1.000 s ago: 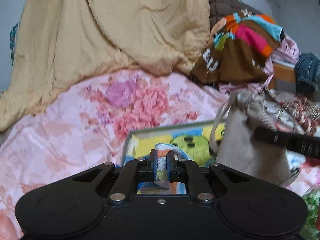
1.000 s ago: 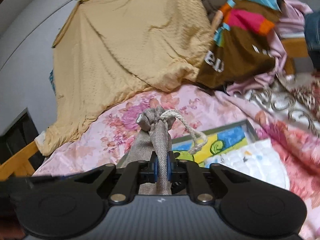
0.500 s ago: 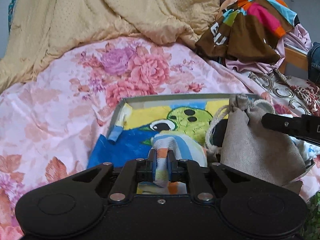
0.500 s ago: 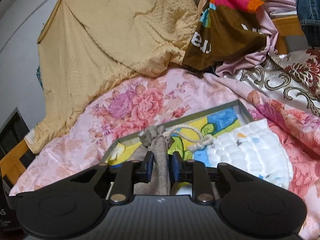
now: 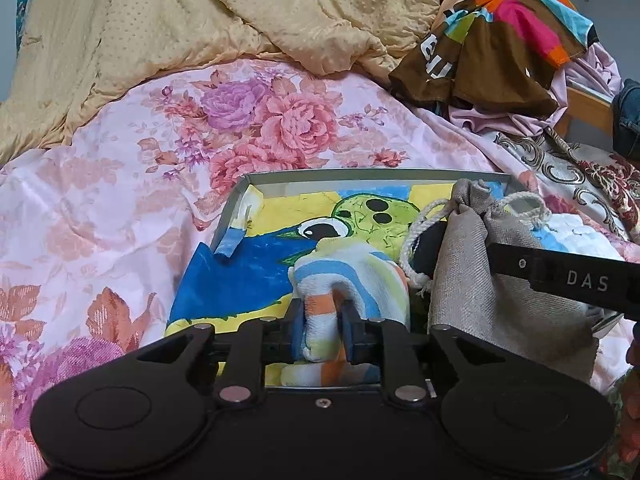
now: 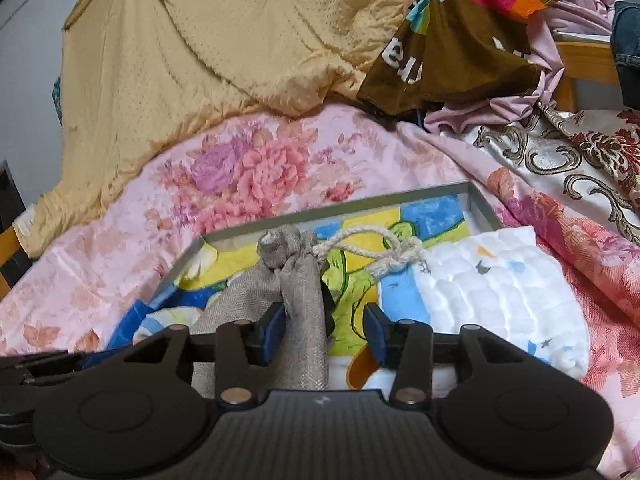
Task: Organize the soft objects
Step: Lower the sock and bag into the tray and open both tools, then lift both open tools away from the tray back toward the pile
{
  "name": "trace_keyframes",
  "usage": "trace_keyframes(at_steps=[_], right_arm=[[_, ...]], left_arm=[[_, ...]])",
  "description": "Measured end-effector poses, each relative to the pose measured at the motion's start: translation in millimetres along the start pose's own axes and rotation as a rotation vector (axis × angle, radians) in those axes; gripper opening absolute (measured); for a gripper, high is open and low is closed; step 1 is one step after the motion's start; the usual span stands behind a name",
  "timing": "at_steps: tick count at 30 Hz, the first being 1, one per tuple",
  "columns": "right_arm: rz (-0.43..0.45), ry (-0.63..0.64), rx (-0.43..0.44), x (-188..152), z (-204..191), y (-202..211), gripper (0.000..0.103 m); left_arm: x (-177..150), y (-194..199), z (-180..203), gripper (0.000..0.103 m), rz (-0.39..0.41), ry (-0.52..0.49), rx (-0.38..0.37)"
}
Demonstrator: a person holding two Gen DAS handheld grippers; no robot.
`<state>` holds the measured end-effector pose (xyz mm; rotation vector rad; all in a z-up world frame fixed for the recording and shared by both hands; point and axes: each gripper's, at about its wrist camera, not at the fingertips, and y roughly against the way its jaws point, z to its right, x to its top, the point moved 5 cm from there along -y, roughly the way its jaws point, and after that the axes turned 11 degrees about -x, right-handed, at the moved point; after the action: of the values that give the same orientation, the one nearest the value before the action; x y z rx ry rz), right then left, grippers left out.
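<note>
From my remote station I record the left tongs (image 5: 322, 330) clamped on a striped cloth (image 5: 352, 276) of white, blue, orange and yellow, which sits low in the tray (image 5: 372, 178) at about 6 o'clock of its printed green cartoon base. My right tongs (image 6: 325, 330) stand wide apart; the grey drawstring pouch (image 6: 300, 308) lies between them, against the left pad only, with a gap to the right pad. The pouch rests inside the tray, its gathered neck pointing to 12 o'clock and its white cord (image 6: 376, 248) trailing toward 2 o'clock. A white quilted cloth (image 6: 500, 284) overlaps the tray's corner at 3 o'clock. The tray lies on a bed's pink floral sheet (image 5: 120, 200); a tan blanket (image 5: 200, 20) is heaped at 11 o'clock.
</note>
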<state>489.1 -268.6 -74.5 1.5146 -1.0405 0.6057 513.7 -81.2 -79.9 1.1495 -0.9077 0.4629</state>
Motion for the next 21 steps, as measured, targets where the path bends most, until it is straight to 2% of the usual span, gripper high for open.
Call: trace_keyframes(at_steps=[1, 3, 5, 8, 15, 21], right_arm=[[0.012, -0.008, 0.01, 2, 2, 3, 0.056], [0.013, -0.015, 0.015, 6, 6, 6, 0.059], [0.008, -0.015, 0.016, 8, 8, 10, 0.064], [0.01, -0.003, 0.026, 13, 8, 18, 0.074], [0.068, 0.018, 0.041, 38, 10, 64, 0.09], [0.119, 0.024, 0.056, 56, 10, 122, 0.1]], left_arm=[[0, 1, 0, 0.029, 0.004, 0.007, -0.002], [1, 6, 0, 0.036, 0.016, 0.025, -0.014], [2, 12, 1, 0.053, 0.03, 0.03, -0.019], [4, 22, 4, 0.066, 0.046, 0.011, -0.01], [11, 57, 6, 0.084, 0.112, 0.053, 0.017], [20, 108, 14, 0.095, 0.187, 0.106, 0.023]])
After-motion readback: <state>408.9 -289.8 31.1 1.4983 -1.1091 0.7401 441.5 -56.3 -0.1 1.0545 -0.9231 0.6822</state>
